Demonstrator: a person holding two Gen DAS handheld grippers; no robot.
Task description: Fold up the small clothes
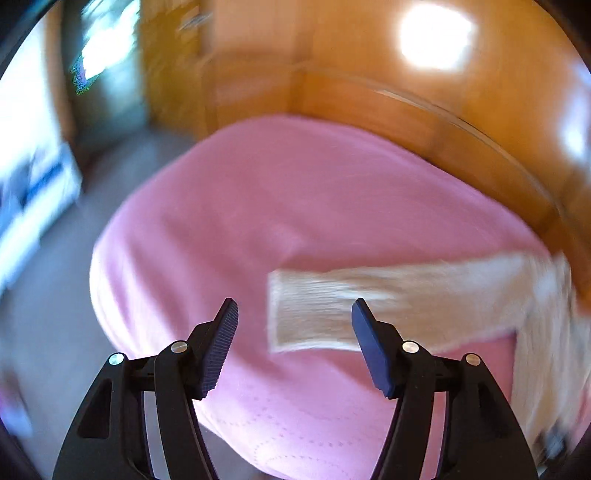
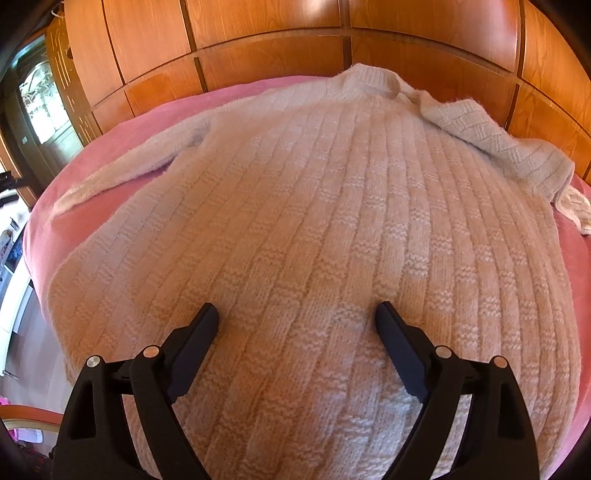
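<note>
Cream knitted wool sweater spread flat, front or back face up (cannot tell which), on a pink quilted bedspread. Knit pattern: vertical ribs crossed by short horizontal bands, giving a basket-weave relief; surface soft and slightly fuzzy. Ribbed round collar at the far end, next to the wall. One long sleeve stretched out to the left across the pink cover; other sleeve folded over at the right shoulder, ribbed cuff near the right edge. Second small cream cable-knit piece just beside that cuff, mostly cut off by the frame edge.

Right hand-held gripper: black plastic fingers spread wide, nothing between them, poised above the lower body of the sweater.

Left hand-held gripper: spread wide, holding nothing; dark blue ribbed pads on black arms with silver rivets. Left wrist view heavily motion-blurred. Outstretched sleeve visible there as a pale strip on the bedspread, beyond the right-side fingertip.

Glossy orange-brown wooden panelling behind the bed, divided into rectangular panels by dark seams.
</note>
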